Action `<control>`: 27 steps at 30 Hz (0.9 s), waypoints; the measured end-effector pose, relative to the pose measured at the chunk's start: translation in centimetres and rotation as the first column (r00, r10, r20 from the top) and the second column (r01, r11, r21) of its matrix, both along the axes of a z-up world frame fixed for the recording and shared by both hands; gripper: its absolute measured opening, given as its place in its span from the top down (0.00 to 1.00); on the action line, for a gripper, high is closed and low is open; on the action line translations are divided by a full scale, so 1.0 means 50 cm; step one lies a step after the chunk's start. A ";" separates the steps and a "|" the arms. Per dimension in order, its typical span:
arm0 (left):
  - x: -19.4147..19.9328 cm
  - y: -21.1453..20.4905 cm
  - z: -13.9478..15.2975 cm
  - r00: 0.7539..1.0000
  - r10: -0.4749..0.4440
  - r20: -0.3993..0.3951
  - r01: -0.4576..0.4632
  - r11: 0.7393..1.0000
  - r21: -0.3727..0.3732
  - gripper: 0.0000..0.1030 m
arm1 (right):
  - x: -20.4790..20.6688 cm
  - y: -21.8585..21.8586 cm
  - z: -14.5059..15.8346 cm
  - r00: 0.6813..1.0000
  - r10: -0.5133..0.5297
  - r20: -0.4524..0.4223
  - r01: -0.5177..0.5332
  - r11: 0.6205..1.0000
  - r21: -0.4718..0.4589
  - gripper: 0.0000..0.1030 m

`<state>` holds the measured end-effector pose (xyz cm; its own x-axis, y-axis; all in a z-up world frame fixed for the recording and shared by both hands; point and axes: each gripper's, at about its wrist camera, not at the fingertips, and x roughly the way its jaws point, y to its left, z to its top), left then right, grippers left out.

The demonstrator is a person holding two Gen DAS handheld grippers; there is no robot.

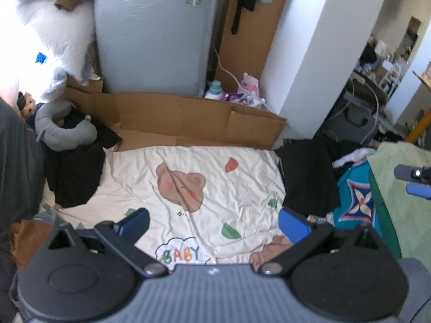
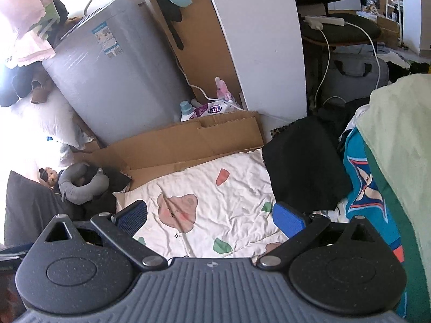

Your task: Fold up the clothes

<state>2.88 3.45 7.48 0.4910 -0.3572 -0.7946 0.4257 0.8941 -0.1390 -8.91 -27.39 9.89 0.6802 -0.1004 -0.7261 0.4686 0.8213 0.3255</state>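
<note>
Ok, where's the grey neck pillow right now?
In both wrist views the grey neck pillow lies at the far left, on the dark clothes beside the cream bear blanket, just in front of the flattened cardboard.

Left gripper (image 1: 214, 224): blue ribbed finger pads on black link arms — silver pivot screws at the base.
Left body: grey ridged housing, two black round discs, small white mark at centre.
Right gripper (image 2: 210, 218): same build — blue pads, black speckled discs, silver screws, grey ribbed housing.
</note>
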 end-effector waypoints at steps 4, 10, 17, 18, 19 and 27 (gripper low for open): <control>-0.023 -0.005 -0.026 0.998 0.052 0.026 -0.051 0.999 -0.019 0.00 | -0.006 0.014 -0.016 1.000 -0.001 0.003 0.001 0.999 -0.032 0.01; -0.051 -0.035 -0.063 0.994 0.088 0.069 -0.087 0.996 -0.020 0.00 | -0.026 0.027 -0.047 1.000 0.014 0.006 -0.013 0.997 -0.076 0.01; -0.070 -0.065 -0.119 0.992 0.121 0.038 -0.121 0.993 -0.013 0.00 | -0.042 0.039 -0.109 0.998 0.047 -0.029 -0.048 0.997 -0.058 0.01; -0.075 -0.073 -0.124 0.992 0.118 0.041 -0.118 0.993 -0.003 0.00 | -0.045 0.040 -0.117 0.998 0.047 -0.033 -0.049 0.997 -0.058 0.01; -0.079 -0.079 -0.130 0.993 0.115 0.040 -0.116 0.993 0.001 0.00 | -0.048 0.042 -0.125 0.998 0.048 -0.036 -0.050 0.997 -0.057 0.01; -0.096 -0.105 -0.165 0.991 0.130 0.027 -0.131 0.991 0.028 0.00 | -0.059 0.055 -0.166 0.993 0.075 -0.091 -0.085 0.990 -0.110 0.01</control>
<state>-1.90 -1.82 -0.76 0.5515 -0.2650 -0.7910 0.3078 0.9459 -0.1023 -11.87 -24.66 1.57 0.6245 -0.1331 -0.7696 0.4221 0.8866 0.1892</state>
